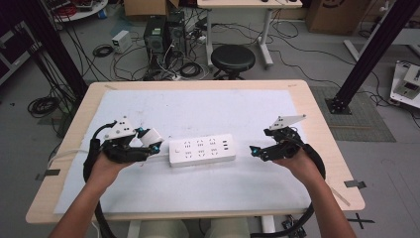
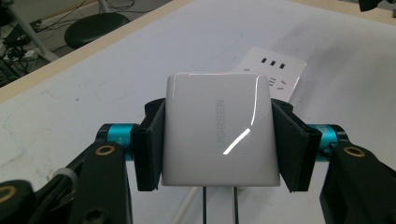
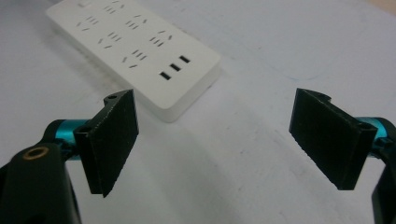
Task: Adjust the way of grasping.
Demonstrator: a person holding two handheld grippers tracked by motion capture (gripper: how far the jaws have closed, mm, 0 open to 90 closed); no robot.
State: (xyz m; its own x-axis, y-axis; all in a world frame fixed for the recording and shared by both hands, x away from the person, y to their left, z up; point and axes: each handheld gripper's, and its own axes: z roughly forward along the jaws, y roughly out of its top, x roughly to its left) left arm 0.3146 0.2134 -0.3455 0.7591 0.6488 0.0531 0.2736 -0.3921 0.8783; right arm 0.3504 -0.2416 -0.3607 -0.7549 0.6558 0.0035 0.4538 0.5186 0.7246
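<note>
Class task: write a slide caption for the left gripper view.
Left gripper clamps a white charger above the power strip.

Place: a robotics lab or workshop.
Floor: grey, strewn with tangled cables (image 1: 106, 50) and tape marks.
Equipment: computer towers (image 1: 163, 33) stood beyond the surface (image 1: 317, 124).
Fixtures: black metal frame posts (image 1: 369, 47), a round stool (image 1: 233, 58).
Storage: cardboard boxes (image 1: 337, 15) sat at the back.

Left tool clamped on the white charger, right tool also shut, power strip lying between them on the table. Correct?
Not quite. The right tool is open: the right gripper view shows its pads wide apart with nothing between them. The rest holds: the left tool clamps the white charger, and the power strip lies between them.
</note>
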